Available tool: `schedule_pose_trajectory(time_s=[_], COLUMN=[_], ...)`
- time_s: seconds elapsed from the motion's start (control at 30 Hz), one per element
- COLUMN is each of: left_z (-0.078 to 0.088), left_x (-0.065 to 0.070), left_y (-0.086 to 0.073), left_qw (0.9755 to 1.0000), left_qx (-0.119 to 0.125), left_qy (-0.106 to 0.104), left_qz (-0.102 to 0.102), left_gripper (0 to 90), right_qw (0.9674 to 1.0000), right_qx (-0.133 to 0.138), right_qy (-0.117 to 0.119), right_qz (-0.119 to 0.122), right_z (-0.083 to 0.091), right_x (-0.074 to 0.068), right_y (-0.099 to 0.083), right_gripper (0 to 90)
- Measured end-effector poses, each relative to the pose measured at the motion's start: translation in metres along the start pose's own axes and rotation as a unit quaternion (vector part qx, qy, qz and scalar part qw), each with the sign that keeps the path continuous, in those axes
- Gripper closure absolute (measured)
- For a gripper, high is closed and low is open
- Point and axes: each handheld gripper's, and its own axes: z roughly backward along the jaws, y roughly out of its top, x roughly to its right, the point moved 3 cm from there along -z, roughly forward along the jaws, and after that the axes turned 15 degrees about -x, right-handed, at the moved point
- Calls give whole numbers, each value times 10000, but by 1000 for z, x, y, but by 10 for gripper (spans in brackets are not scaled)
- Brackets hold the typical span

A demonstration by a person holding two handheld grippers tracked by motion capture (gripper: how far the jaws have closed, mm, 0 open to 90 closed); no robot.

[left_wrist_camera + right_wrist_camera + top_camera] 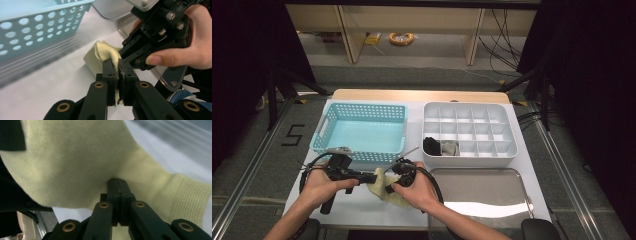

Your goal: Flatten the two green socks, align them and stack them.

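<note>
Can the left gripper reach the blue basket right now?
Probably yes: the basket sits just beyond the left gripper with bare table between, but its jaws are shut on the yellow sock.

The two grippers meet low over the white table (362, 207) at its near edge, left gripper (373, 177) and right gripper (389, 189) both clamped on the pale yellow sock (387, 192), so little room lies between them. Just behind stands the blue basket (360, 131), its holed near wall blocking any level pass forward. To the right the steel tray (482, 192) lies flat and close to the right hand (419, 190). Beyond it the white divided box (469, 132) rises. Bare tabletop lies left of the left hand (319, 187).
</note>
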Motion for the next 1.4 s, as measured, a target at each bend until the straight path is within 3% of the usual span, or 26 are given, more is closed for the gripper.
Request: schedule_pose_trajectory(time_s=[0.03, 0.17, 0.23, 0.4, 0.47, 0.53, 0.6, 0.73, 0.9, 1.03, 1.17, 1.23, 1.27, 1.3, 1.4], left_z=[-1, -10, -15, -26, -30, -36, -41, -52, -59, -60, -52, -47, -45, -44, -45], left_x=[1, 1, 2, 5, 6, 8, 9, 10, 12, 14, 18, 18, 17, 16, 11], left_y=[1, 3, 5, 8, 10, 11, 13, 16, 17, 20, 23, 23, 22, 21, 15], left_qw=[10000, 9996, 9994, 9984, 9977, 9972, 9962, 9954, 9955, 9977, 9985, 9987, 9985, 9986, 9986], left_qx=[-66, -262, -312, -491, -602, -681, -792, -874, -839, -504, -224, -125, -153, -156, -276], left_qy=[-7, 64, 116, 176, 182, 188, 244, 255, 262, 68, -32, 43, -3, 97, 141], left_qz=[-15, -96, -124, -205, -257, -263, -283, -306, -347, -441, -504, -502, -519, -492, -427], left_gripper=[846, 845, 845, 843, 843, 841, 839, 828, 779, 692, 648, 651, 661, 676, 715], right_qw=[10000, 10000, 9999, 9980, 9969, 9960, 9952, 9945, 9946, 9945, 9950, 9951, 9951, 9952, 9951], right_qx=[26, 22, 151, 526, 719, 756, 892, 928, 915, 875, 866, 809, 820, 802, 794], right_qy=[-5, -29, -79, -193, -249, -135, -248, -255, -237, -303, -255, -247, -224, -186, -185], right_qz=[96, -3, 5, -278, -207, -450, -330, -410, -421, -486, -437, -516, -507, -530, -553], right_z=[-1, 8, 20, 57, 69, 78, 83, 84, 83, 82, 79, 79, 79, 78, 76], right_x=[1, 2, 7, 19, 26, 25, 31, 35, 37, 38, 39, 38, 38, 38, 38], right_y=[1, -3, -6, -21, -28, -36, -41, -49, -53, -53, -53, -54, -54, -54, -53], right_gripper=[900, 900, 900, 898, 894, 890, 885, 880, 866, 852, 834, 824, 815, 804, 777])
